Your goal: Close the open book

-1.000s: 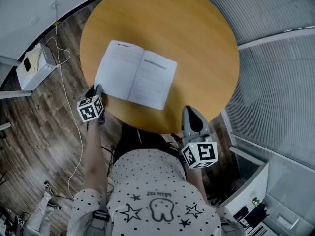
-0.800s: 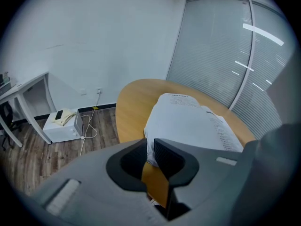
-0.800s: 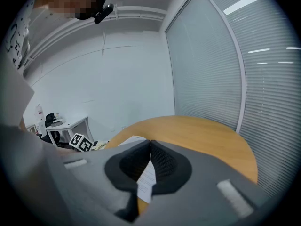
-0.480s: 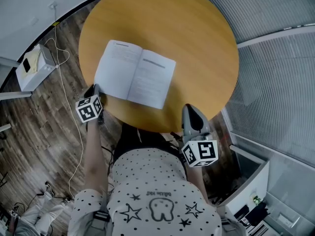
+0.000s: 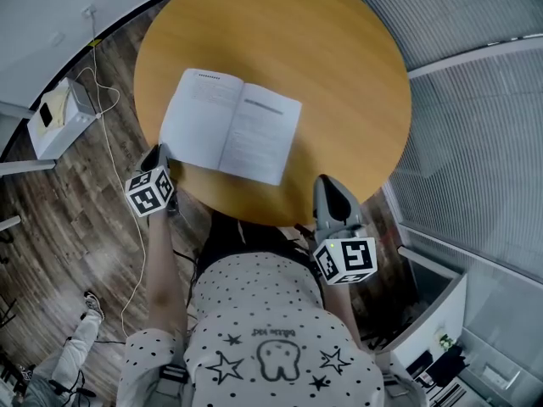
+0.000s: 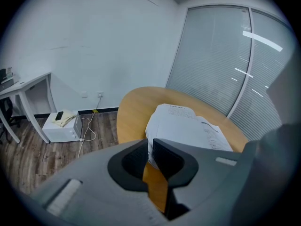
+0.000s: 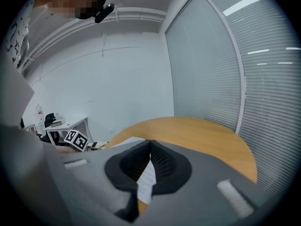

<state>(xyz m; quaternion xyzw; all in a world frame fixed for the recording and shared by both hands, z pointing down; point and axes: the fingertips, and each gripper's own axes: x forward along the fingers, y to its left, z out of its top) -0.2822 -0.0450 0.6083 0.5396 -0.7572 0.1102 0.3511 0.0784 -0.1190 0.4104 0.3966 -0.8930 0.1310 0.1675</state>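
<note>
Wooden round table (image 5: 339, 75) lies below both tongs. The right gripper (image 5: 327, 186), jaws pressed together and empty, hangs over its near rim. The left gripper (image 5: 159, 153) has just been closing and pinches the near left corner of the open book (image 5: 229, 125), which spreads flat just beyond it.

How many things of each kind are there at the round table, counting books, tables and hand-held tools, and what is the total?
open book: 1
round table: 1
tools: 2, left tool and right tool
total: 4
</note>
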